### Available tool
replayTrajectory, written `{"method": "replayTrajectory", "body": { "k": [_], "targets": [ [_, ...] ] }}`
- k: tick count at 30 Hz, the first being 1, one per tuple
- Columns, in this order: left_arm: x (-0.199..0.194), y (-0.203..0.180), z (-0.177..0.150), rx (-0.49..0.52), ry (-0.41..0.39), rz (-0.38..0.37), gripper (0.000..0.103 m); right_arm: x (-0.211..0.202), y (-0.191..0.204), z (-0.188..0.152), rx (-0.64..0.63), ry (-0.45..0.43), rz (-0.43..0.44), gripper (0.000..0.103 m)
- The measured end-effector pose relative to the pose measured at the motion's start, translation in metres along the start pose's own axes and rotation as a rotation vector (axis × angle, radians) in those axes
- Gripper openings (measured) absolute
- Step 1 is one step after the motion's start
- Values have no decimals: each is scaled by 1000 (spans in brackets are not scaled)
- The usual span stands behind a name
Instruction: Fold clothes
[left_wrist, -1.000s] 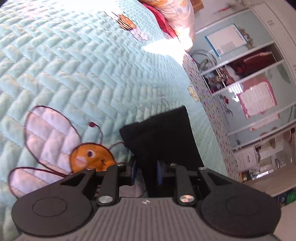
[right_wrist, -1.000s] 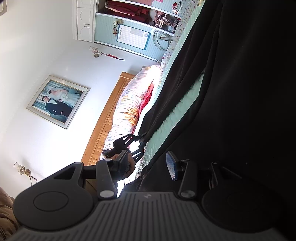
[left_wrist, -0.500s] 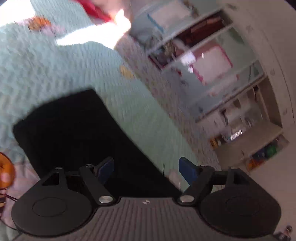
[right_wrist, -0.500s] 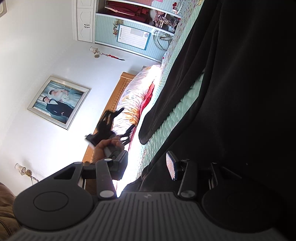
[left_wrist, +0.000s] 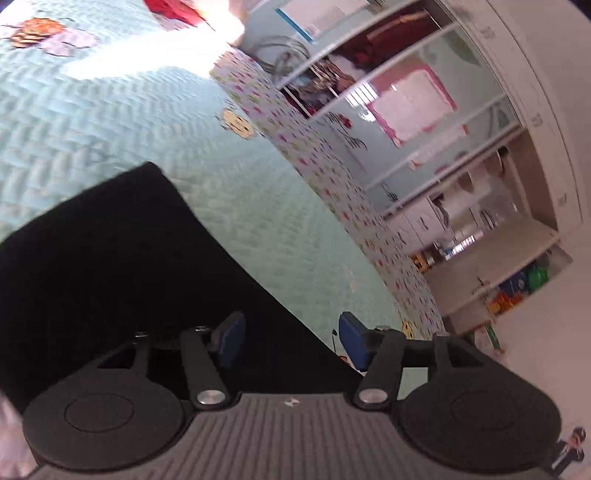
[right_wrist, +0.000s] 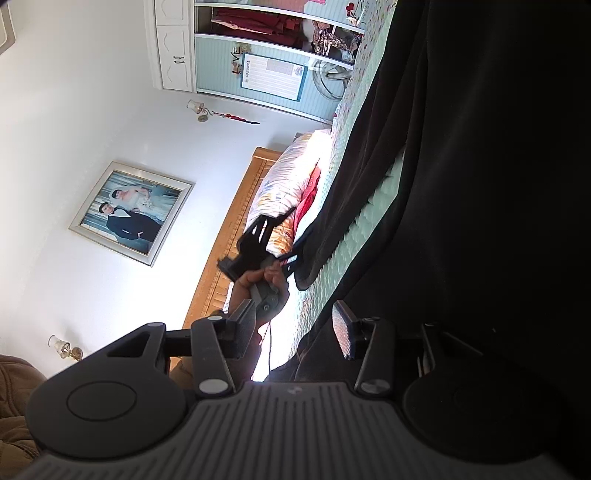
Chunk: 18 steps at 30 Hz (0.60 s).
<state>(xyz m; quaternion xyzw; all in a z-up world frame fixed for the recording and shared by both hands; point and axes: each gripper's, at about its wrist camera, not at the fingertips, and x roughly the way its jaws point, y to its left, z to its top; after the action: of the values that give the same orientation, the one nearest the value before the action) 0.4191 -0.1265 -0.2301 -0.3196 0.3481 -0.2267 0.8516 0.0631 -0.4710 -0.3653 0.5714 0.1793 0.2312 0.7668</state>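
Left wrist view.
- Garment (left_wrist: 110, 266): black cloth, lying flat on the quilt (left_wrist: 110, 122); one squared end points up the quilt toward the sunlit patch, one straight edge runs down toward the gripper.
- Left gripper (left_wrist: 288, 341): fingers spread wide, nothing between them. The left blue pad (left_wrist: 229, 341) stands over the garment; the right one is just off the garment's edge, over bare quilt.
- Wardrobe (left_wrist: 424, 110): beyond the quilt's far side, well apart from the garment.

Right wrist view.
- Garment (right_wrist: 480, 184): fills the right of the picture. A narrower limb of it (right_wrist: 354, 177), a sleeve or leg (cannot tell which), lies apart from the main body with a strip of quilt (right_wrist: 373, 206) showing between.
- Right gripper (right_wrist: 295, 330): fingers apart, gripping nothing; the right finger lies against the garment's near edge, the left is off it.
- Left gripper, in a hand (right_wrist: 258, 280): at the limb's rounded end, close to it, not closed on it.

Step in hand, as a judgement: both tools are free beside cloth that is laid out, between grips. This fits the limb having been laid down, or the limb about to be picked up.
Any next grip calls for a finger slid under a single edge, so only one layer lifts.
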Motion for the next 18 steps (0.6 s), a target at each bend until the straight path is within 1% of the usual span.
{"method": "replayTrajectory", "body": {
  "k": [1, 2, 3, 4, 8, 9, 10, 11, 14, 15, 16, 17, 18],
  "targets": [
    [13, -2, 2, 34, 18, 7, 60, 0, -1, 0, 2, -1, 3, 48],
    [15, 3, 7, 34, -14, 66, 57, -1, -1, 0, 5, -1, 7, 48],
    [18, 8, 11, 35, -47, 124, 7, -1, -2, 0, 7, -1, 11, 48],
    [20, 14, 16, 35, -80, 183, 4, -1, -2, 0, 8, -1, 13, 48],
    [29, 33, 34, 38, -208, 411, 3, -2, -3, 1, 12, -2, 31, 49],
    [27, 19, 27, 77, -199, 387, 13, -3, -4, 1, 14, -2, 38, 50],
    [25, 5, 21, 116, -190, 363, 28, -3, -5, 1, 18, -2, 45, 50],
    [24, -9, 14, 154, -178, 333, 33, -3, -5, 2, 20, -2, 52, 51],
    [26, -65, -41, 282, -46, 18, 45, -5, -6, 1, 26, -4, 67, 53],
    [27, -83, -59, 324, 2, -84, 57, -5, -7, 1, 28, -5, 70, 53],
    [38, -95, -76, 362, 86, -146, 62, -6, -7, 1, 30, -5, 71, 53],
    [48, -107, -93, 399, 166, -198, 62, -6, -7, 1, 31, -5, 73, 53],
    [61, -105, -98, 426, 182, -146, 62, -7, -7, 1, 31, -6, 74, 53]
  ]
}}
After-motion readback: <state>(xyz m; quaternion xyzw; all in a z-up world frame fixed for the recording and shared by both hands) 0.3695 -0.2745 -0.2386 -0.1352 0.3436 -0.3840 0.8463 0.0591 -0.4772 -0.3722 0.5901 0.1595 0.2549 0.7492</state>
